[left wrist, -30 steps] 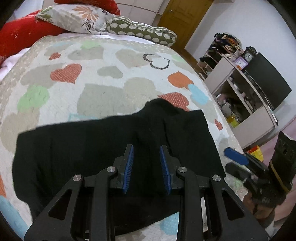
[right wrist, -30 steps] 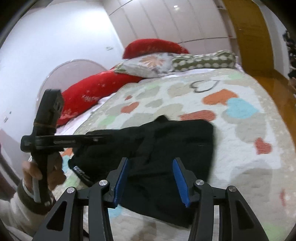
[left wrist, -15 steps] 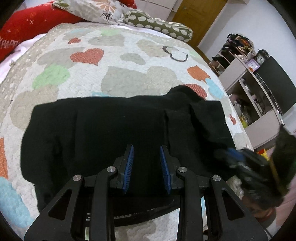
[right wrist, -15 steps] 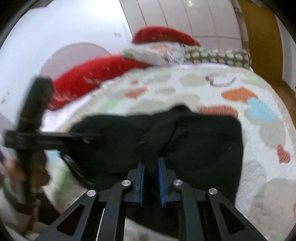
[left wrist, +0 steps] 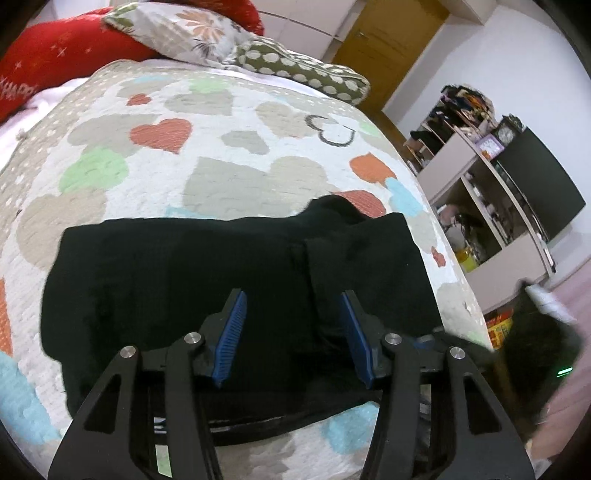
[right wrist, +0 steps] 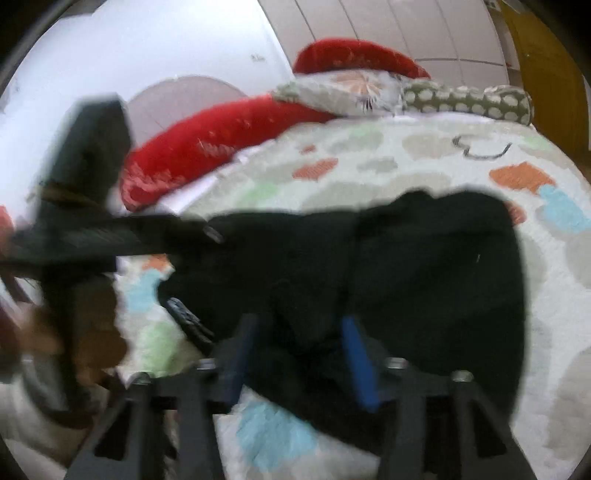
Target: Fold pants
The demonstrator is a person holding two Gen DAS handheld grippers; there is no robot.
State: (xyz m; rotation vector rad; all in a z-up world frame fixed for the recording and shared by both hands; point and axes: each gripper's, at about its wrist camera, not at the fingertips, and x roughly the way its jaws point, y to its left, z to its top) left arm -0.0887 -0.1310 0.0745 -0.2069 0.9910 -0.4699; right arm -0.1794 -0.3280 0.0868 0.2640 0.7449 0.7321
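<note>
Bedroom w/ a heart-print quilt (left wrist: 229, 177) covering the bed; 1 pair of black pants (left wrist: 184, 280) lies folded on it near the front edge, running 9 to 3 o'clock, w/ a thicker bunched layer toward 2 o'clock. At the head of the bed, 12 o'clock: 2 red pillows, the long one (left wrist: 62, 55) at 10 o'clock, plus 1 floral pillow (left wrist: 184, 29) and 1 green dotted bolster (left wrist: 303, 70). Wooden door (left wrist: 388, 33) at 1 o'clock, shelf unit (left wrist: 491, 206) w/ clutter at 3 o'clock beside 1 dark TV screen (left wrist: 539, 188). Left gripper (left wrist: 293, 326) sits over the pants' near part, its 2 blue pads wide apart, nothing clamped btwn them. Right gripper (right wrist: 299, 358) is blurred in its own view but its 2 pads are also spread wide over the pants' near edge, holding nothing. Right view also catches the left gripper's body (right wrist: 88, 229) at 9 o'clock, motion-smeared.
</note>
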